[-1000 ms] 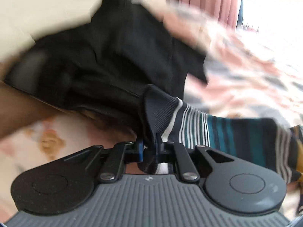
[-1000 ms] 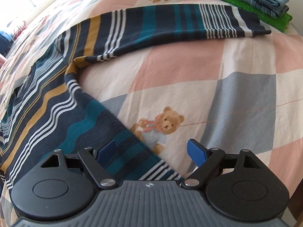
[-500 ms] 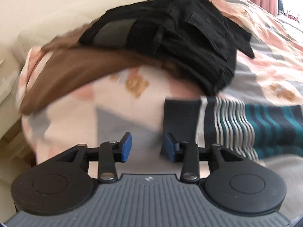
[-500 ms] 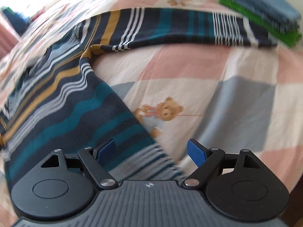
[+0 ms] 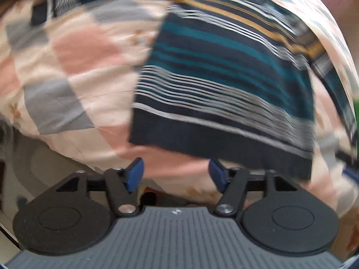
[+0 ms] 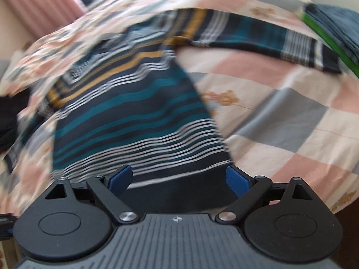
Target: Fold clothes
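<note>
While your left gripper (image 5: pixel 176 174) is opening over bare bedspread (image 5: pixel 74 51) short of the striped sweater (image 5: pixel 224 71) spread flat, and your right gripper (image 6: pixel 179 179) is opening empty above its hem, either could pinch bedding too; no containers show

left tool (image 5: pixel 176 173): jaws opening, nothing between | striped sweater (image 5: pixel 224 78): flat on bed, hem near tool | checked bedsheet (image 5: pixel 78 67): left
</note>
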